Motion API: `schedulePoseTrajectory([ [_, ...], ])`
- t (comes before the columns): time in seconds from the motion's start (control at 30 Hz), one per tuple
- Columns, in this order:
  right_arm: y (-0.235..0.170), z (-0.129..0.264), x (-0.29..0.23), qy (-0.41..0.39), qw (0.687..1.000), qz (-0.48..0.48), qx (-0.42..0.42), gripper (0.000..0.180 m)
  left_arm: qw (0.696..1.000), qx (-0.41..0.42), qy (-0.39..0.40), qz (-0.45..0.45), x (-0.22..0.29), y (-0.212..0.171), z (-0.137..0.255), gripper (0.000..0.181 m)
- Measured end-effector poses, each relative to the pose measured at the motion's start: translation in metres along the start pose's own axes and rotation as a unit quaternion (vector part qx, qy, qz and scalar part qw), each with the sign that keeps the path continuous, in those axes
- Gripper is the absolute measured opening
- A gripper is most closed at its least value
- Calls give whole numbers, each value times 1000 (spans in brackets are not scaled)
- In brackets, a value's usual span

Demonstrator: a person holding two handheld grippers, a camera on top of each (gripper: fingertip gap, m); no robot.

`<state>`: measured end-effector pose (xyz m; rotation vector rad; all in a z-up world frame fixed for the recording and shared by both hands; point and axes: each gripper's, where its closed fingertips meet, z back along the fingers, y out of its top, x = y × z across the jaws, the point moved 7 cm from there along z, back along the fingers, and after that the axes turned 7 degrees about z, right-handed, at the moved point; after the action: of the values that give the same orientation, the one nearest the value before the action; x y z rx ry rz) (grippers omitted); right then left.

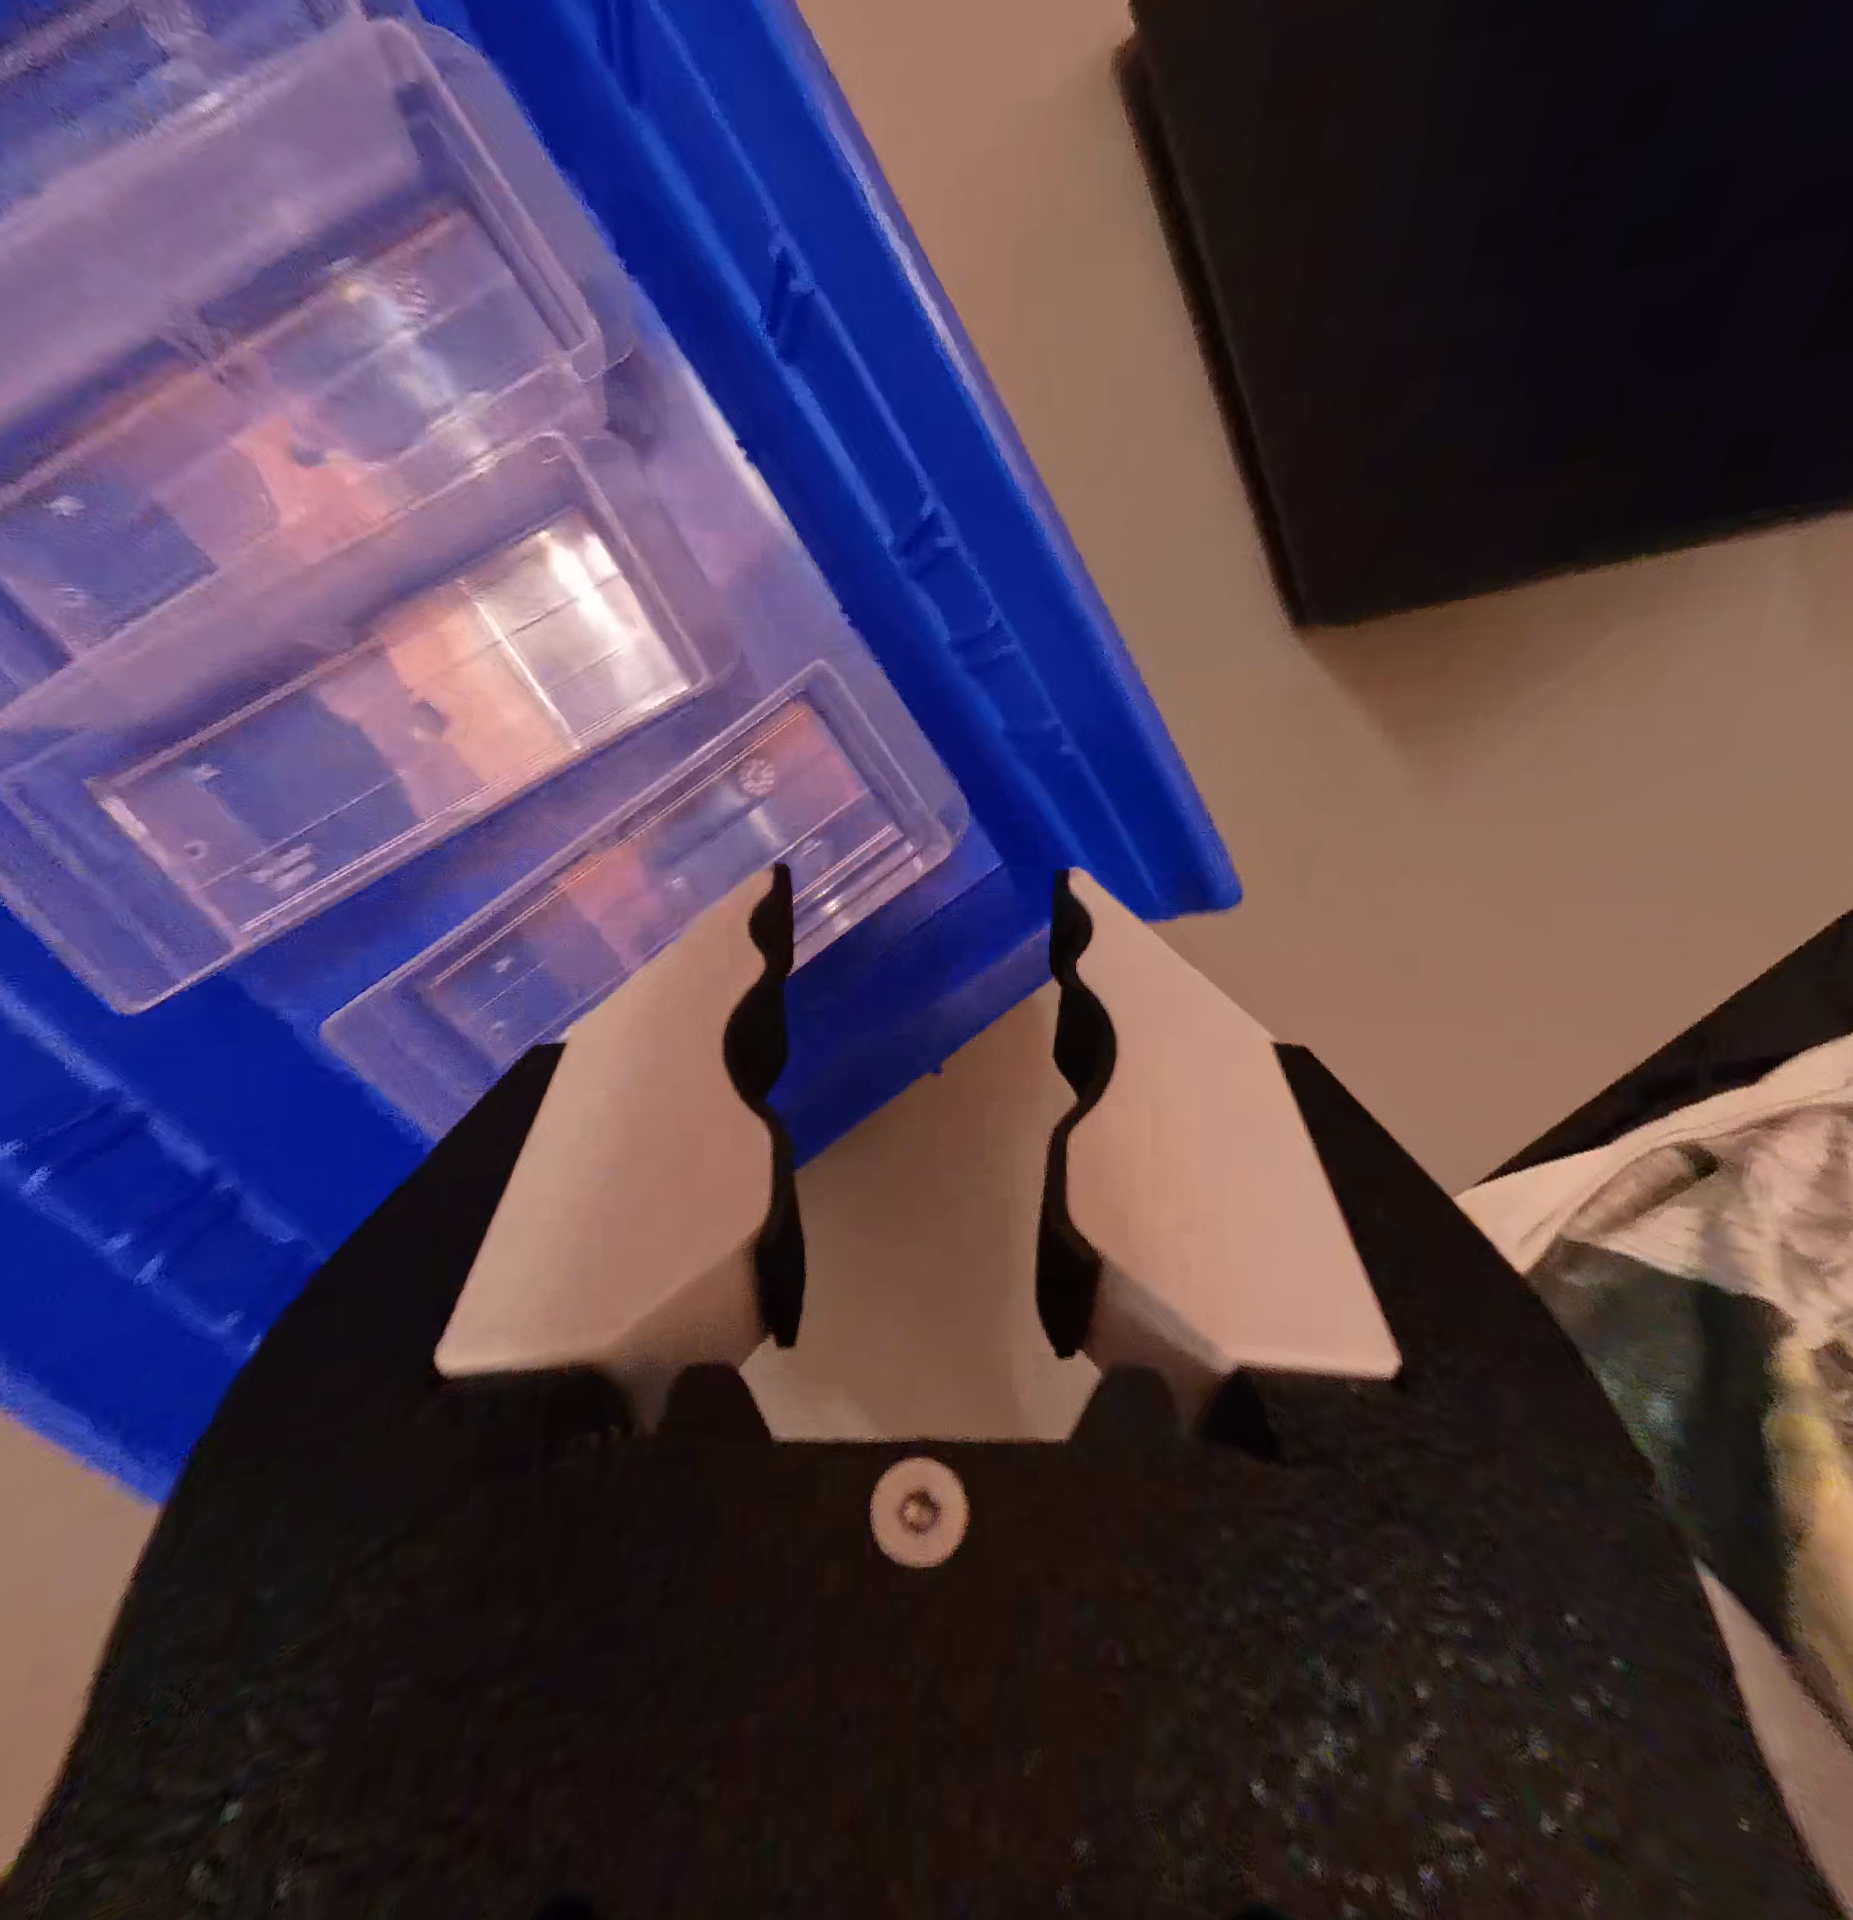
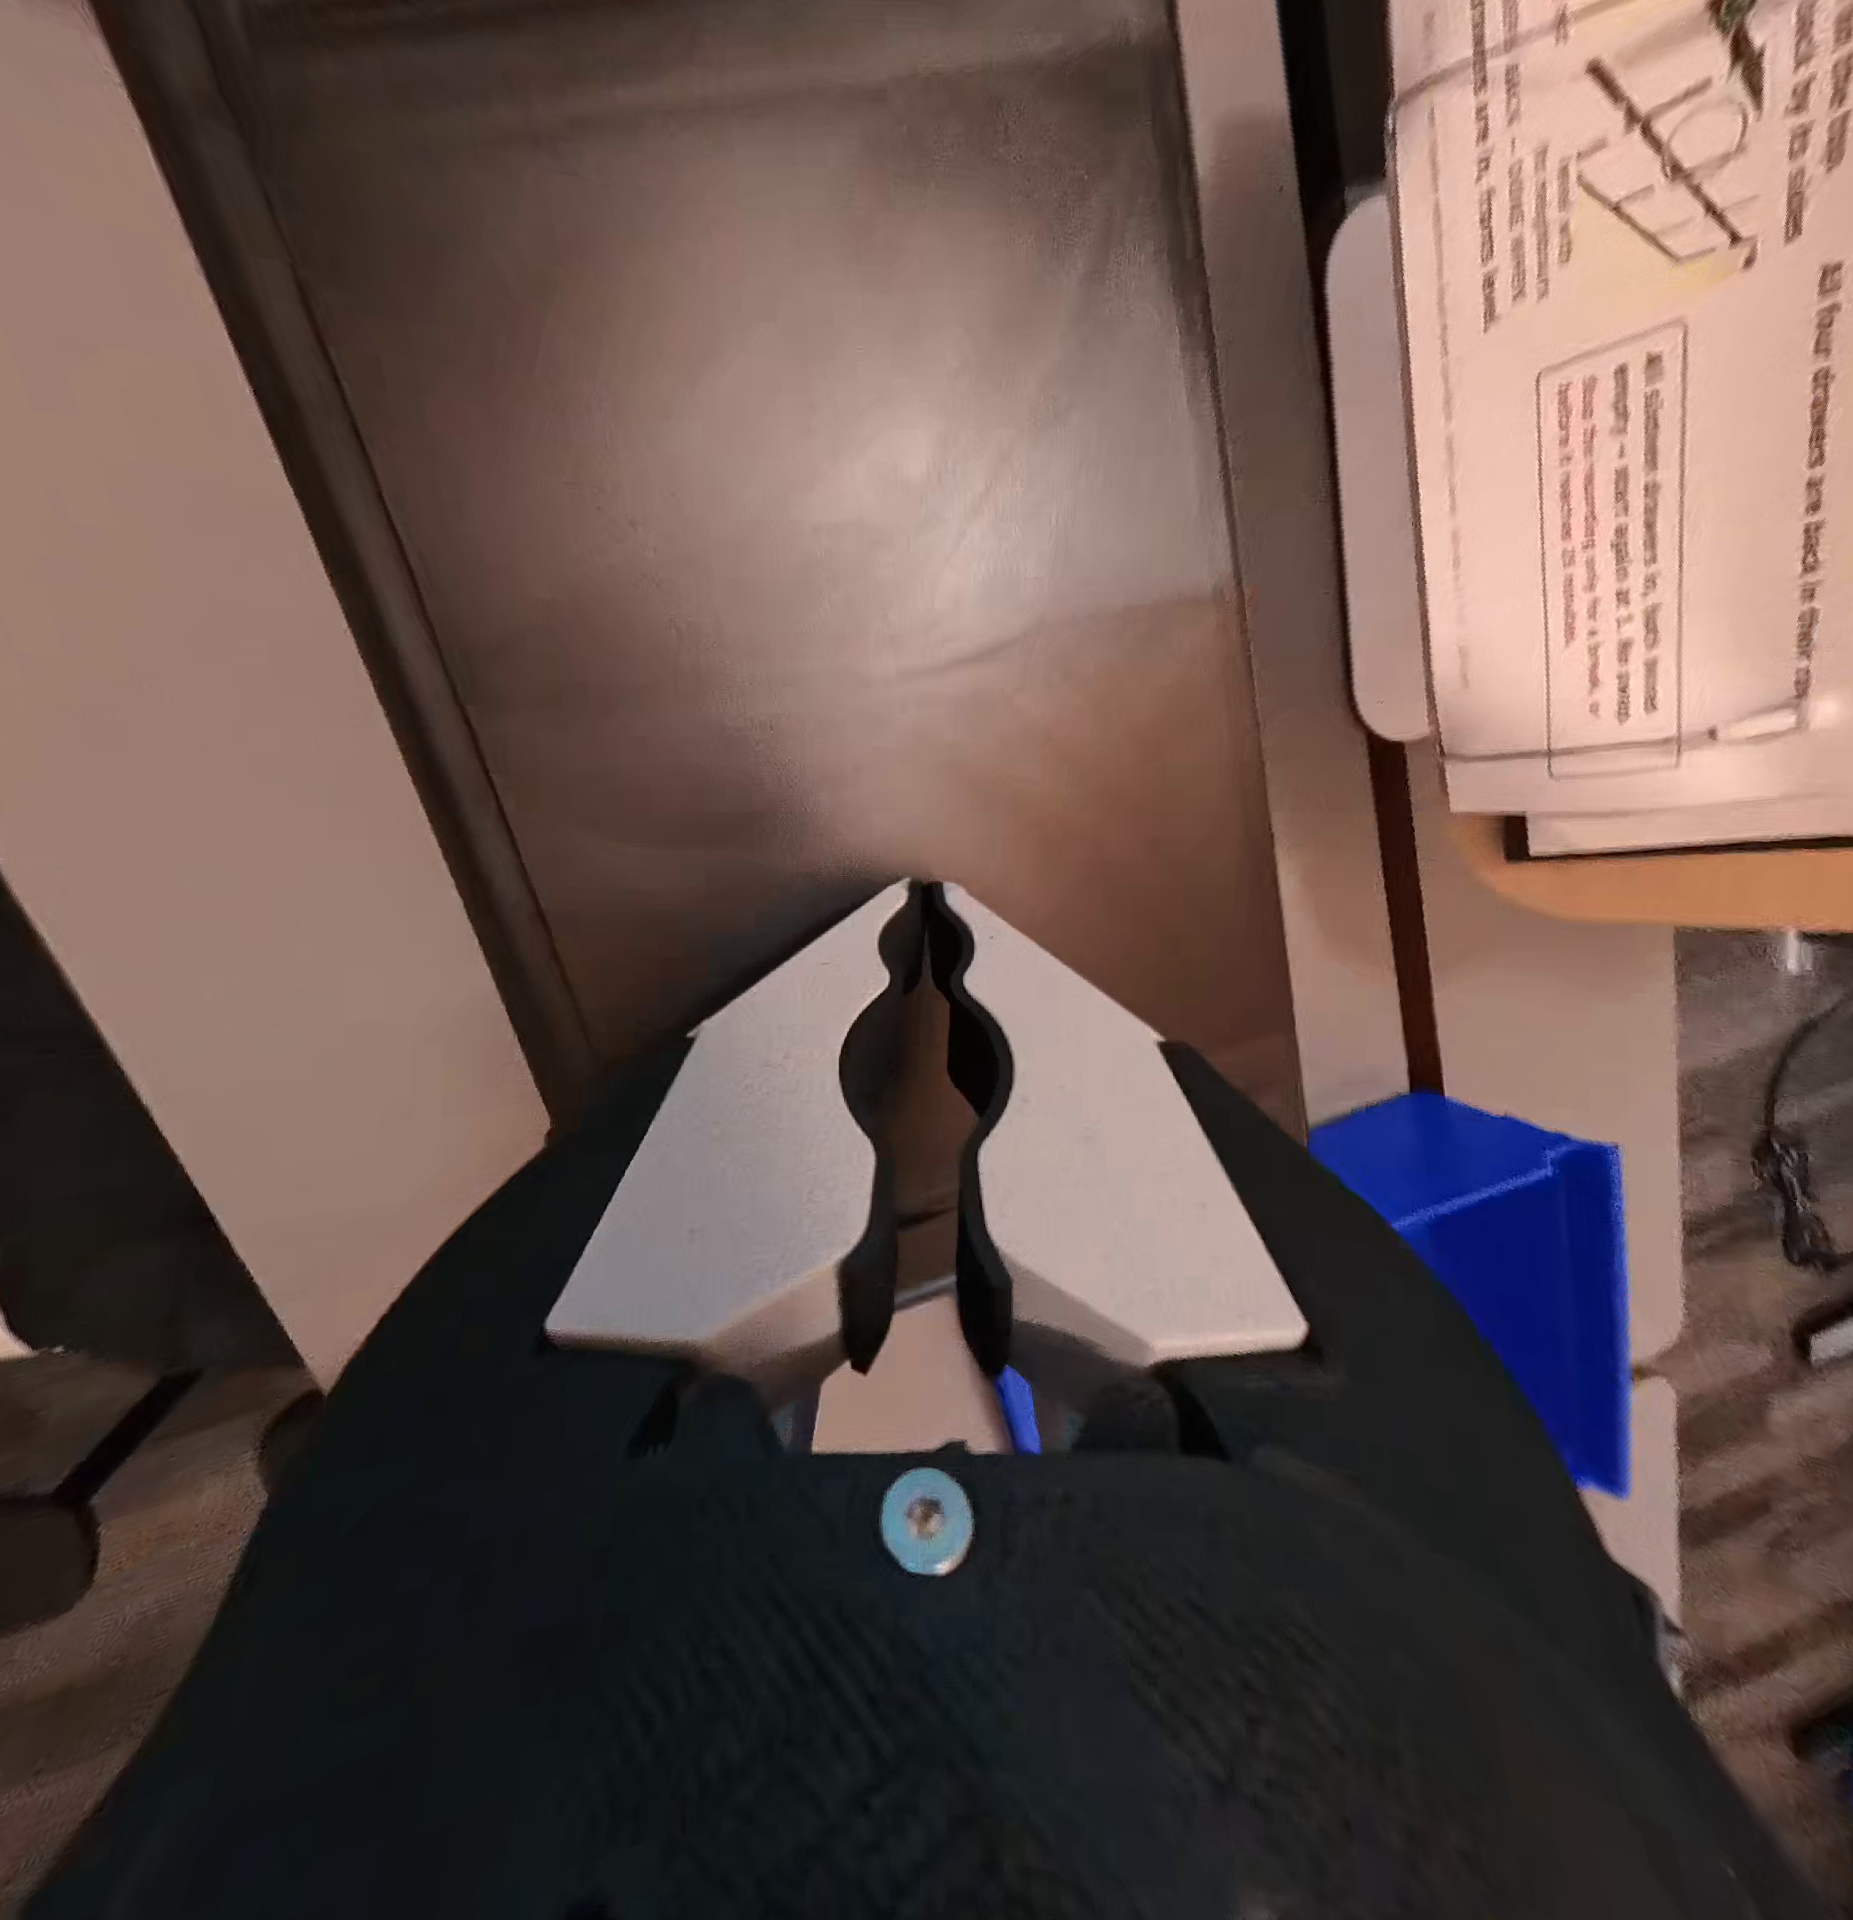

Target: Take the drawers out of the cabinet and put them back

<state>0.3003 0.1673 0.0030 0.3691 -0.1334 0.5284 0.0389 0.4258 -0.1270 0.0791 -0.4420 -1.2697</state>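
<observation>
Left wrist view shows the left gripper, jaws apart and empty, lined up before the lowest clear drawer seated in the blue cabinet, likely to pull it. Right gripper (jaws closed, empty) waits above that cabinet.

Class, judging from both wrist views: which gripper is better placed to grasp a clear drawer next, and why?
Left. The left gripper is open, its tips right by the clear drawers in the blue cabinet. The right gripper is shut and faces away.

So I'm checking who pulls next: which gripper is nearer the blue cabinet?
Left. The left gripper is open right at the blue cabinet; the right gripper points past it, cabinet off to its side.
</observation>
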Motion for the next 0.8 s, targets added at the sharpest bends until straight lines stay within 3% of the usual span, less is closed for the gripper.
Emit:
schedulePoseTrajectory([
  [0.03, 1, 0, 1, 14, 1000, 2, 3, 0, 1000, -12, -11, 10, 2, 5, -6, 47],
  [0.43, 15, -9, 9, 93, 986, 21, -136, 0, 986, -141, 66, 61, -4, 16, -58, 47],
  [0.8, 20, -12, 13, 121, 976, 4, -180, 0, 987, -144, 34, 67, 0, 13, -74, 20],
])
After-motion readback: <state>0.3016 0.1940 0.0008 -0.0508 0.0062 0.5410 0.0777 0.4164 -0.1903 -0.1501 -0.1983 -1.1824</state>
